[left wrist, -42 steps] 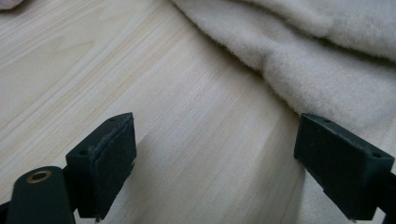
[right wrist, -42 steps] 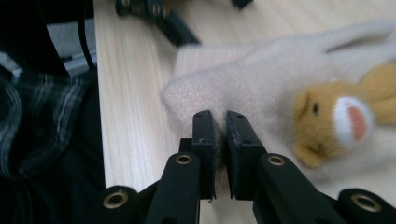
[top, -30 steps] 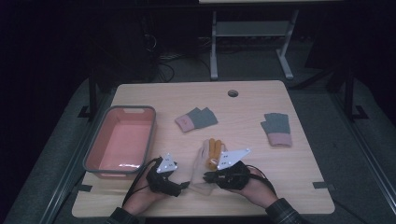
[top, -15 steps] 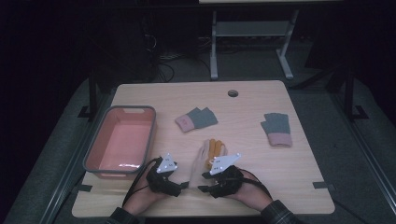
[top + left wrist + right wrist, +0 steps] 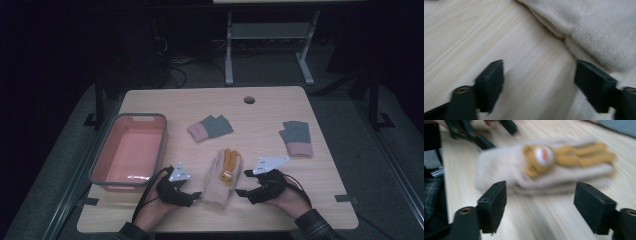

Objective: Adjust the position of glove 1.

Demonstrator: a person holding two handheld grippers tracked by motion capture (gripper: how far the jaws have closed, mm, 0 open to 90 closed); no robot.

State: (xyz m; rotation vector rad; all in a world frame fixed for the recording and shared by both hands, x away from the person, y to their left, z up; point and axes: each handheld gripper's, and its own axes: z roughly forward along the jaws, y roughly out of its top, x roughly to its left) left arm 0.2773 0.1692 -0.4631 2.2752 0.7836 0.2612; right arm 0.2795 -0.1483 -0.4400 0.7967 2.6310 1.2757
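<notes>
The cream knitted glove with orange fingers (image 5: pixel 223 175) lies flat on the pale wooden bench (image 5: pixel 260 120), between both hand-held grippers. The left hand-held gripper (image 5: pixel 192 194), jaws spread and just closing slightly, touches its cuff; the right hand-held gripper (image 5: pixel 244 182) has just opened, empty, likely having released it.

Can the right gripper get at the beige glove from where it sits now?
Probably yes. The right gripper sits just right of the beige glove, its jaws having just opened with nothing between them, and only bare table lies between it and the glove.
</notes>
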